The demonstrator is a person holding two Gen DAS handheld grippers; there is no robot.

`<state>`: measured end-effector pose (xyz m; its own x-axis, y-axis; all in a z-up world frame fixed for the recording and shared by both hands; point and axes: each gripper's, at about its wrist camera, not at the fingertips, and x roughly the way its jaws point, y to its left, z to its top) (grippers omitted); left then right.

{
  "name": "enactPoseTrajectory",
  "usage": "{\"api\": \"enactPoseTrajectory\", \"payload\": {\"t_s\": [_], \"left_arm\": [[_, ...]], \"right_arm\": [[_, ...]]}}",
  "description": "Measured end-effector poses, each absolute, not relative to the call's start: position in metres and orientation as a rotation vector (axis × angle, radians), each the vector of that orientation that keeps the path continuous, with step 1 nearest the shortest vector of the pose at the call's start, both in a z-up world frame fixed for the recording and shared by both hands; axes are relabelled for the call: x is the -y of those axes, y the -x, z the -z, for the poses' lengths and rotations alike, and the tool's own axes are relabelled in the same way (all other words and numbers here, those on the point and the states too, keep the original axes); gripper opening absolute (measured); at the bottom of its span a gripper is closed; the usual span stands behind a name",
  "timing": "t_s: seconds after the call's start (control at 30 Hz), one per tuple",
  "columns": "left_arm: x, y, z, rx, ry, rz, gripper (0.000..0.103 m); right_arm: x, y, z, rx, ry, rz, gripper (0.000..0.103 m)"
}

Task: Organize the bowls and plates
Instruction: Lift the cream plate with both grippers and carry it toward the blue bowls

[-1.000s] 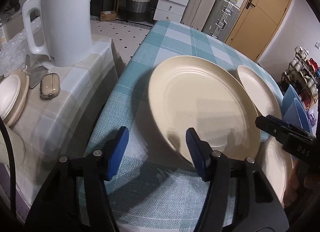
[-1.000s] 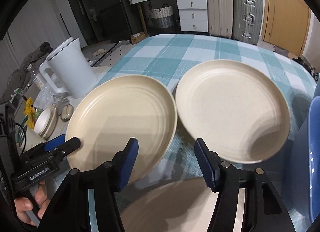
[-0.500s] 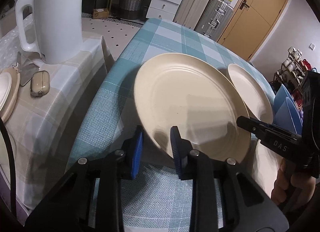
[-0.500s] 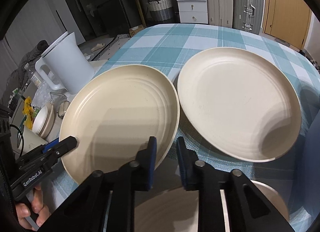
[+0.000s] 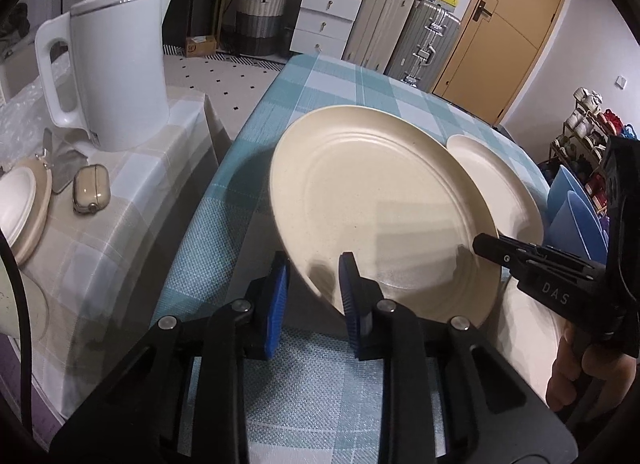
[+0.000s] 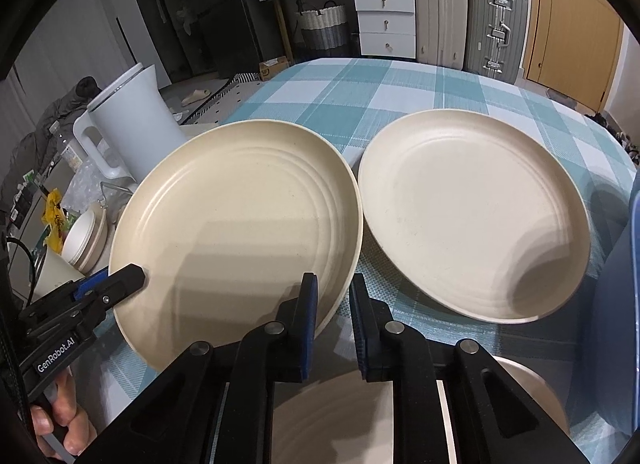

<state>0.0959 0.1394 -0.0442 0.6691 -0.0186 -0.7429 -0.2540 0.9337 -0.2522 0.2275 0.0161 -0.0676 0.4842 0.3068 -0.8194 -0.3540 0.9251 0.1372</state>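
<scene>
Currently, both grippers pinch the same cream plate (image 5: 384, 208), which is tilted with its near edge raised off the teal checked tablecloth (image 5: 320, 80). Left gripper (image 5: 312, 296): blue pads closed on the plate's near-left rim, one pad under it, one on its upper face. Right gripper (image 6: 332, 316): fingers clamped on the near-right rim; in the left wrist view its black body enters from the right at the plate's edge.

A second cream plate (image 6: 472, 212) lies flat on the cloth just beside the held one, to its right; rims look very close, contact cannot be told. A third cream dish (image 6: 340, 424) sits under the right gripper, mostly hidden. Blue dishes (image 5: 576, 212) stand at the far right edge.

White electric kettle (image 5: 116, 76) stands on the beige checked side table (image 5: 120, 200), well apart from the plates, with a small beige case (image 5: 91, 194) near it.
</scene>
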Motion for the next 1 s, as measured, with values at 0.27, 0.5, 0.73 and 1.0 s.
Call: {"api": "enactPoseTrajectory", "payload": {"t_s": [0.27,0.5,0.73,1.0], "left_arm": [[-0.133,-0.086,0.024,-0.802,0.328,-0.135,0.022],[-0.120,-0.078,0.009,-0.788,0.305,-0.116,0.022],[-0.101,-0.072,-0.004,-0.780,0.272,-0.092,0.022],[-0.076,-0.064,-0.018,-0.774,0.239,-0.049,0.022]], "right_arm": [[-0.013,-0.216,0.049,-0.954,0.048,-0.394,0.017],[-0.002,-0.204,0.033,-0.929,0.028,-0.375,0.017],[0.013,-0.191,0.021,-0.905,0.008,-0.348,0.017],[0.032,-0.170,0.005,-0.875,-0.008,-0.307,0.017]]}}
